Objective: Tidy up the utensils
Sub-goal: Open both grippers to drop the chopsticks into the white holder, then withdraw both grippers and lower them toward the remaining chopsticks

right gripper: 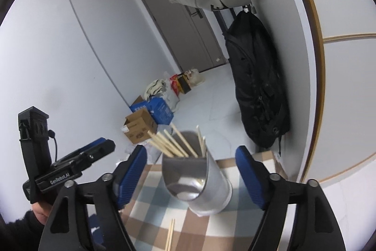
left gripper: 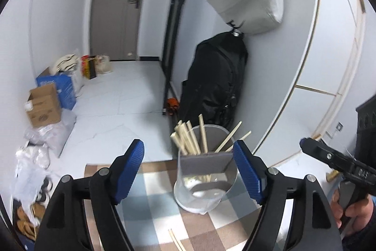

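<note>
- Chopsticks (left gripper: pixel 175 238) come first: a loose pair lies flat on the checked cloth of the bench (left gripper: pixel 150 194), at the near edge of both wrist views, short of the holder and touching nothing else. We judge this pair to be the work left.
- Our left hand-held gripper (left gripper: pixel 189 171) stands with its blue pads (left gripper: pixel 130 171) well apart and nothing between them; the holder shows ahead in the gap, but the pads do not press on it.
- Our right hand-held gripper (right gripper: pixel 191 177) is likewise spread wide and empty, with the holder ahead between its pads, untouched.
- Each gripper also shows at the edge of the other's view, held in the person's hand (left gripper: pixel 352 215).
- The silvery holder (left gripper: pixel 204 182) stands upright on the cloth just beyond the pads, near the far edge of the bench.
- A bundle of wooden chopsticks (left gripper: pixel 188 138) already stands in it, leaning out over the rim; that much of the tidying looks done to us.
- Beyond the bench we see pale floor, cardboard boxes (left gripper: pixel 43 105) by the wall, a black bag (left gripper: pixel 213 79) hanging under a grey one, and a door (left gripper: pixel 117 4) at the back.
</note>
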Available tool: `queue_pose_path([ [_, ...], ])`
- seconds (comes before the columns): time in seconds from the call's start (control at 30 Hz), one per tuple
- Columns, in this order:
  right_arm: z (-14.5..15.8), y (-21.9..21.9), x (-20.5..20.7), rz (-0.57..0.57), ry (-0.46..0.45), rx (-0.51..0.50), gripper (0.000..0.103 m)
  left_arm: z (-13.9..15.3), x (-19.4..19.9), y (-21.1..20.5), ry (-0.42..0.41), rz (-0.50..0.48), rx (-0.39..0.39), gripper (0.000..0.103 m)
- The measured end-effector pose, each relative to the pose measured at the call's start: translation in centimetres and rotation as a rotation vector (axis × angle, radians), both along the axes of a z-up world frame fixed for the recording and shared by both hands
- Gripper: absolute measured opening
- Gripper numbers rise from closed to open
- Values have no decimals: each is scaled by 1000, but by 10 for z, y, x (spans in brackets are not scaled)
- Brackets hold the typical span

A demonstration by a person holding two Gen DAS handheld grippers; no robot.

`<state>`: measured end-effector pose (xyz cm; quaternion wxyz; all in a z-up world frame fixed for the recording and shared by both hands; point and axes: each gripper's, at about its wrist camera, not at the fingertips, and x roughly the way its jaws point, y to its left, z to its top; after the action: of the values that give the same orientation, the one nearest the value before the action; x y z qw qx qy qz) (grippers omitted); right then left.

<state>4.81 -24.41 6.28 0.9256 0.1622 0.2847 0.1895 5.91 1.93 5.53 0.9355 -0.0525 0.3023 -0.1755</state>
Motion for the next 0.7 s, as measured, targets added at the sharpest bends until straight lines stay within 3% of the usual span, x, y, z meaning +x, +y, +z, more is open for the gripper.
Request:
queue_pose_path([
  [0.23, -12, 19, -25, 62, -7, -19, 91, -26, -31, -4, 4, 91, 61, 86],
  [0.37, -26, 32, -34, 97, 1, -43, 98, -42, -35, 3, 55, 137, 33, 91],
  [0.53, -59, 51, -35, 155, 88, -69, 98, -58, -44, 23, 69, 202, 20, 92],
  [0.7, -105, 75, -25, 195, 237, -130, 98, -78, -43, 49, 120, 257, -13, 92],
])
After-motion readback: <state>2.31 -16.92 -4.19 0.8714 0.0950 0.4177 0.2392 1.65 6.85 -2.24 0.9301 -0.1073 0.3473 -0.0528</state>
